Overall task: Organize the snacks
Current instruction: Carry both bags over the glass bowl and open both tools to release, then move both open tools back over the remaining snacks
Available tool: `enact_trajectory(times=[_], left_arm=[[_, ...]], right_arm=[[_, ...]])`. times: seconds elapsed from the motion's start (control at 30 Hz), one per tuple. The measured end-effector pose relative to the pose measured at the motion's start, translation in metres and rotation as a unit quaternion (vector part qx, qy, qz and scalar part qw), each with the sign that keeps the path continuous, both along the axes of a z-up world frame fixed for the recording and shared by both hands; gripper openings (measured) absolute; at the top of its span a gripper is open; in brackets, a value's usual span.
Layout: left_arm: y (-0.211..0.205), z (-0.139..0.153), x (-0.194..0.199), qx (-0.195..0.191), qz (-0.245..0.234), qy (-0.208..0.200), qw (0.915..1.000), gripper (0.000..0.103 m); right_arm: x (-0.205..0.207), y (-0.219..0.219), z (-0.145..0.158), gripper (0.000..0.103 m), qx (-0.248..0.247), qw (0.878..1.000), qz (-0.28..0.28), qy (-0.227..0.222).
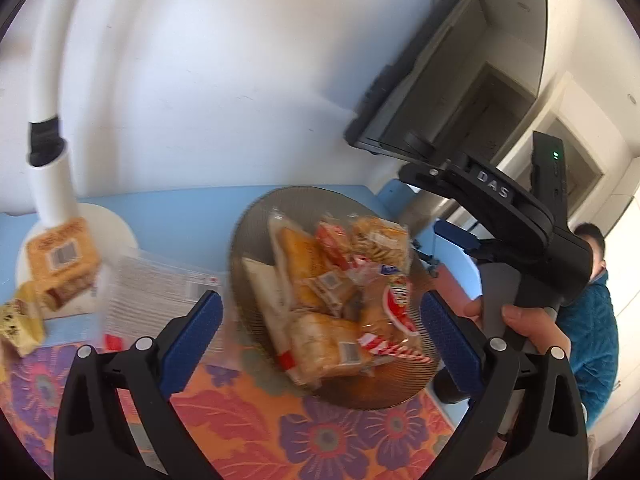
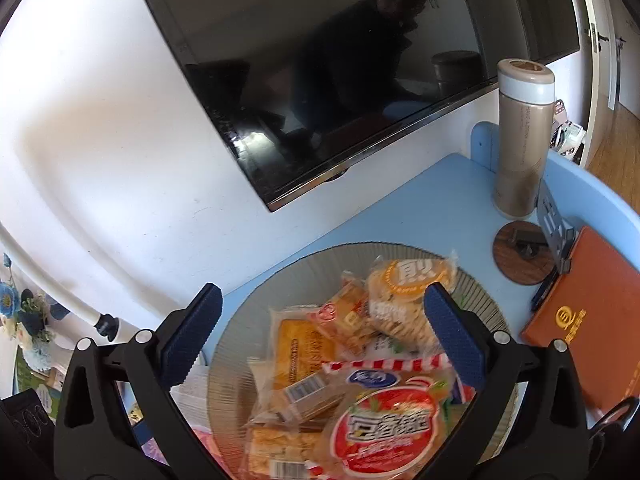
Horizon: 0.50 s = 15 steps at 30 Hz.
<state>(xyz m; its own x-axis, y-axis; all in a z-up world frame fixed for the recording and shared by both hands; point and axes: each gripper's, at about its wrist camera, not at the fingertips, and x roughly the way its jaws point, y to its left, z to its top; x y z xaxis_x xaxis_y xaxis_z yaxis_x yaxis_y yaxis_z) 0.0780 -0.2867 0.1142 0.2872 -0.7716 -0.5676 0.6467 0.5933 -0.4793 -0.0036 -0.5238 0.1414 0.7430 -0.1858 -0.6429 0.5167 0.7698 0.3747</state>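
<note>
Orange cracker packet [image 1: 60, 262] by the white lamp base [image 1: 116, 224] is loose; both jaws apart, I'd take it with left gripper [image 1: 320, 320] to the ribbed round plate [image 1: 256, 220], right gripper [image 2: 320, 324] waiting.

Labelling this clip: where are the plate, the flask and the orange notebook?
plate [image 2: 280, 280]: right wrist view, bare far rim.
flask [image 2: 520, 136]: right wrist view, mid body.
orange notebook [image 2: 592, 320]: right wrist view, cover centre.

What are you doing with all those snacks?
I'm tidying snacks. Most packets are piled on the round plate, like the big red packet. Both tools are open and holding nothing: the left gripper and the right gripper hang over the plate. A few snacks lie off to the side, like the orange cracker packet by the lamp base.
</note>
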Motion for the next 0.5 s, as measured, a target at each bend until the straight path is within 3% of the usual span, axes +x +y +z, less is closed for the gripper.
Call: enact_trajectory(times=[0.2,0.33,0.5], left_arm=[[0.077,0.000,0.025,0.069,0.076,-0.047,0.9936,0.098],[0.138,-0.011,0.055,0.099,0.133,-0.048,0.9849,0.098],[0.207,-0.039,0.106,0.140,0.225,-0.030,0.9639,0.098]], right_arm=[[0.016,0.087,-0.002,0.100,0.009,0.997,0.070,-0.029],[0.033,0.161,-0.014,0.100,0.021,0.989,0.139,-0.038],[0.060,0.248,-0.043,0.100,-0.024,0.974,0.225,-0.005]])
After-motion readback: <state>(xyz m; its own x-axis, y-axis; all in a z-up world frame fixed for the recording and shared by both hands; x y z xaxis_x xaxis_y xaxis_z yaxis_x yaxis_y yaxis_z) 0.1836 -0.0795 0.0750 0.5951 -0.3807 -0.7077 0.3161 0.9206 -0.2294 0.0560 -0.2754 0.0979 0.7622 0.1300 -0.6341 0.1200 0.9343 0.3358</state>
